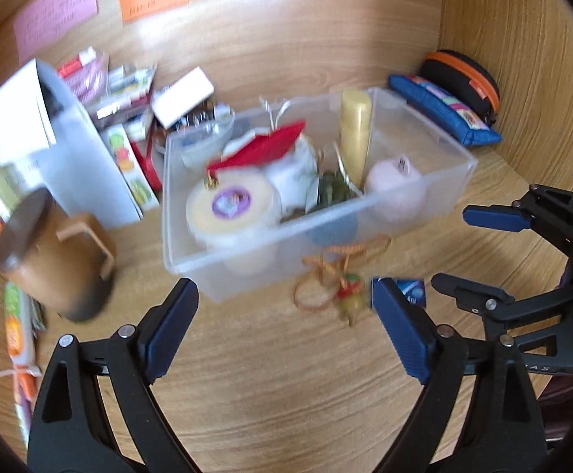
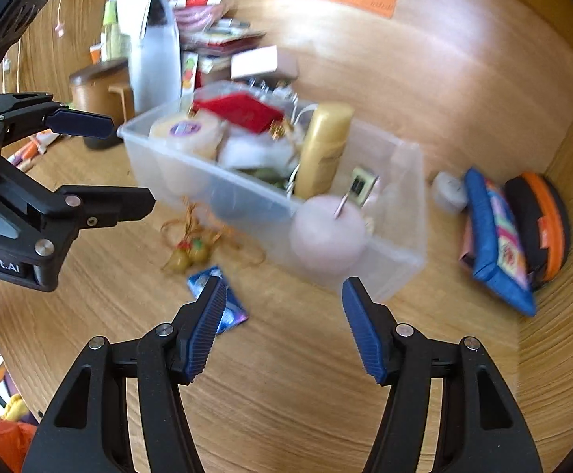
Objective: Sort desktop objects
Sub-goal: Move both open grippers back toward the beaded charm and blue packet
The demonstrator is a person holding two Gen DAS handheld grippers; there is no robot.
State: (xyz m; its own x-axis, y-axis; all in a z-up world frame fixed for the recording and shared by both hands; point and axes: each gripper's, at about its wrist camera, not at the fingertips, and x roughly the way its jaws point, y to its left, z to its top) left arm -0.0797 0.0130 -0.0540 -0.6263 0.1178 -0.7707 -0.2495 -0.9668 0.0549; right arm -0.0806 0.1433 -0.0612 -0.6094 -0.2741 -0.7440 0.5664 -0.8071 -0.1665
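A clear plastic box (image 1: 192,244) (image 2: 247,201) stands mid-desk. It holds a round tin (image 1: 233,201), a red item, a yellow bottle (image 1: 355,134) (image 2: 324,146) and a pink ball (image 2: 328,232). In front of it on the wood lie a gold-string charm with small gourds (image 1: 337,287) (image 2: 188,252) and a blue foil packet (image 1: 410,289) (image 2: 235,315). My left gripper (image 1: 286,315) (image 2: 133,163) hangs open above the desk before the box, nothing between its pads. To its right my right gripper (image 2: 284,315) (image 1: 471,252) is open and holds nothing, and its left pad hides part of the packet.
A brown lidded mug (image 1: 54,260) (image 2: 101,94) and a white pouch (image 1: 73,149) stand left of the box, with stacked packets behind. A blue pencil case (image 1: 444,110) (image 2: 491,244) and a black-orange case (image 1: 464,75) (image 2: 542,224) lie in the right corner. Wooden walls close the back and right.
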